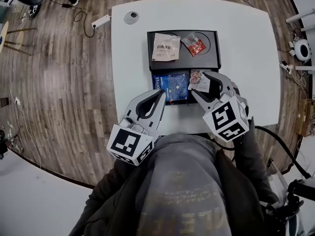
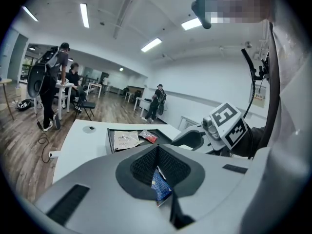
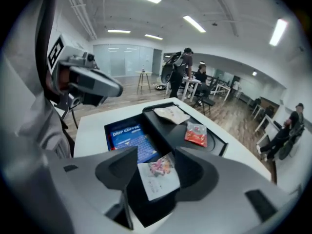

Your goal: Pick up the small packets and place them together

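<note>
A blue drip-coffee packet [image 1: 176, 86] and a white packet with pink print [image 1: 199, 78] lie in the near black tray [image 1: 156, 99]. The far black tray [image 1: 216, 58] holds a beige packet [image 1: 166, 46] and a red packet [image 1: 195, 45]. My right gripper [image 1: 203, 85] stands open over the white packet [image 3: 158, 175], which lies between its jaws with the pads off it. My left gripper [image 1: 163, 91] is shut, its tips meeting at the blue packet's left edge. In the left gripper view the blue packet [image 2: 160, 185] shows through the gap behind the tips.
The trays sit mid-table on a white table [image 1: 246, 43]. A round grey disc [image 1: 131, 17] lies near its far left corner. A power strip [image 1: 101, 21] with cables is on the wooden floor to the left. Several people stand at desks far behind.
</note>
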A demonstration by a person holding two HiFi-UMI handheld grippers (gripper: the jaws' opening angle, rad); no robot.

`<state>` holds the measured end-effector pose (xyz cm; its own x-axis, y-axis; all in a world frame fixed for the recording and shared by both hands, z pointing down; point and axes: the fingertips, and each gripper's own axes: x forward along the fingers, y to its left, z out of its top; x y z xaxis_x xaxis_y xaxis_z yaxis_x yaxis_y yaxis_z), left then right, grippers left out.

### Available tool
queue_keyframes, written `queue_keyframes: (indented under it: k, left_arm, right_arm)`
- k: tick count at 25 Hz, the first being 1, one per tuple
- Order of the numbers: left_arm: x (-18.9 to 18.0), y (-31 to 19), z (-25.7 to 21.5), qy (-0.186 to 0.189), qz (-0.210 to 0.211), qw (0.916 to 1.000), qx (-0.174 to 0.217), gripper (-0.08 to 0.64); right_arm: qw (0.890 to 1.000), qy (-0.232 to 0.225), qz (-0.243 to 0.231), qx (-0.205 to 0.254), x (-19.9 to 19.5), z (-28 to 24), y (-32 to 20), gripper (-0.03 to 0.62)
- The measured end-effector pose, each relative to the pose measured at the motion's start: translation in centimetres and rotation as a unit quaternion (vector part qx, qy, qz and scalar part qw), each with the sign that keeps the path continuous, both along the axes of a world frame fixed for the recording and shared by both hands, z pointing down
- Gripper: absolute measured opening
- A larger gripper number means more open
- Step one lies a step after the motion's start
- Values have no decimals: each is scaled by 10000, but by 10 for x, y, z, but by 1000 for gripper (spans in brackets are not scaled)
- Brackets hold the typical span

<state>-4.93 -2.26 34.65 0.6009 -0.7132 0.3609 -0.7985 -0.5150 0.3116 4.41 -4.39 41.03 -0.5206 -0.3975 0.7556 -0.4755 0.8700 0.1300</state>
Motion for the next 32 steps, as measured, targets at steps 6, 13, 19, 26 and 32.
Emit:
queue_keyframes:
  k: [6,13,19,26,32]
  left_arm:
    - [-5,0,2,-16,-77,10000,-48,3]
    - [-18,-4,5,21,-235,9997,-102,3]
    - [-25,-11,11,67,-287,9993,-214,3]
    - [-32,-16,19,94,-337,9990,-277,3]
    - [-30,-10,15,83,-296,9993,-223,3]
  right_arm:
    - [9962,645,-403,-417,-6,39,16,242]
    - [9868,1285,-752,-643,-8,68,19,242]
    - [9746,2013,-768,-618,1,90,9,227]
    - [9764,2082,-461,-355,7,89,-6,84]
    - [9844,1715,-211,-346,2,73,-3,40]
